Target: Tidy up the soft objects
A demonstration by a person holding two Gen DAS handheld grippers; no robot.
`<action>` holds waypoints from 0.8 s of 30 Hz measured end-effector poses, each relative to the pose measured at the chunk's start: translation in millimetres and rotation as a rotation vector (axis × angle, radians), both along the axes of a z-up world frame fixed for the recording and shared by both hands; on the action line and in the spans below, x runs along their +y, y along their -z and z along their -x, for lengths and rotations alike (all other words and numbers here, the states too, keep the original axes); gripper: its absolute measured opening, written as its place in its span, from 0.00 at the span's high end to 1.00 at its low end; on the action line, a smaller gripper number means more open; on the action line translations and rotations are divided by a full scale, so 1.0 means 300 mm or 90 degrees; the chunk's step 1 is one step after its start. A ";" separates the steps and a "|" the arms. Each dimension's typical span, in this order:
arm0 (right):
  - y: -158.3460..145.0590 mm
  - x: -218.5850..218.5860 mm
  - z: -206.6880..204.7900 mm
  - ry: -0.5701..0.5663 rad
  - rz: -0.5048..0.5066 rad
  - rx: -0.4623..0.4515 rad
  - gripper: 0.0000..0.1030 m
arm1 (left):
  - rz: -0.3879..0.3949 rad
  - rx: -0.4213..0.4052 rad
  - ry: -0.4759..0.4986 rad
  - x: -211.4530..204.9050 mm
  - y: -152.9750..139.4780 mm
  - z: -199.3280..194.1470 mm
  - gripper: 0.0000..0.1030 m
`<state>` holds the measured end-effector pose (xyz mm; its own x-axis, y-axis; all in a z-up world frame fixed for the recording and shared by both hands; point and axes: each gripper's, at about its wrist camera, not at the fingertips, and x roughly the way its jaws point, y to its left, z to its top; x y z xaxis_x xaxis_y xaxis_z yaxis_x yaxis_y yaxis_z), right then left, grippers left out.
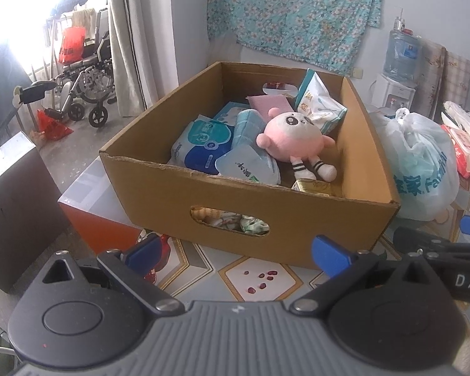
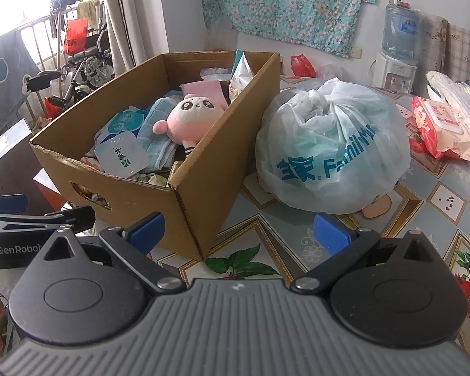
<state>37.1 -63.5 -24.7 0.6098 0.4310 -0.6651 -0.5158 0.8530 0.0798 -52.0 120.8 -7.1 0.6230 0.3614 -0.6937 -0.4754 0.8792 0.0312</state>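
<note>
Plush toy (image 1: pixel 289 139): pink body, white face with dark eye patches, striped legs; lies on top of the pile inside the cardboard box (image 1: pixel 260 216), toward its right side, legs pointing at the near wall.
Box contents, left wrist view: blue-and-white tissue pack (image 1: pixel 203 144) at left, folded light-blue towel (image 1: pixel 250 125) beside the toy, clear pouch with green print (image 1: pixel 247 167) at the near wall, pink cloth (image 1: pixel 268 103) behind the toy's head, white snack bag (image 1: pixel 319 103) upright at the far right corner.
Handle cutout (image 1: pixel 230 221): patterned fabric shows through the near wall.
Left gripper (image 1: pixel 235 250): low over the patterned tablecloth (image 1: pixel 260 279), in front of the box; blue fingertips spread wide, nothing between them.
Right of box: tied white plastic bag (image 1: pixel 423 163), touching the box's right wall or just beside it; cannot tell which.
Background: wheelchair (image 1: pixel 84 87) by the curtain, floral cloth (image 1: pixel 294 12) on the wall, water dispenser (image 1: pixel 398 72).

Right wrist view, toy: plush toy (image 2: pixel 191 116) sits mid-box, head up against the pink cloth (image 2: pixel 203 89).
Right gripper (image 2: pixel 238 232): near the box's front right corner, over the tablecloth; fingertips wide apart, empty.
Plastic bag (image 2: pixel 332 150): just right of the cardboard box (image 2: pixel 203 188), blue lettering facing the camera.
Far right: red wet-wipes pack (image 2: pixel 438 125) on the table.
Left edge: the other gripper's black arm (image 2: pixel 37 219), near the box.
</note>
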 end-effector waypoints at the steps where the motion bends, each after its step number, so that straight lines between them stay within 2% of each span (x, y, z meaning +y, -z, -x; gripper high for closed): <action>1: 0.001 0.003 0.000 0.000 0.001 0.000 0.01 | 0.000 0.000 -0.001 0.002 0.001 0.000 0.00; 24: 0.008 0.022 0.000 -0.005 0.005 0.004 0.01 | 0.004 0.002 -0.005 0.017 0.012 0.007 0.01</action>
<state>37.1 -57.1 -27.0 0.6018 0.4306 -0.6727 -0.5224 0.8493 0.0763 -54.0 125.8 -10.8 0.6182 0.3623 -0.6976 -0.4825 0.8755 0.0270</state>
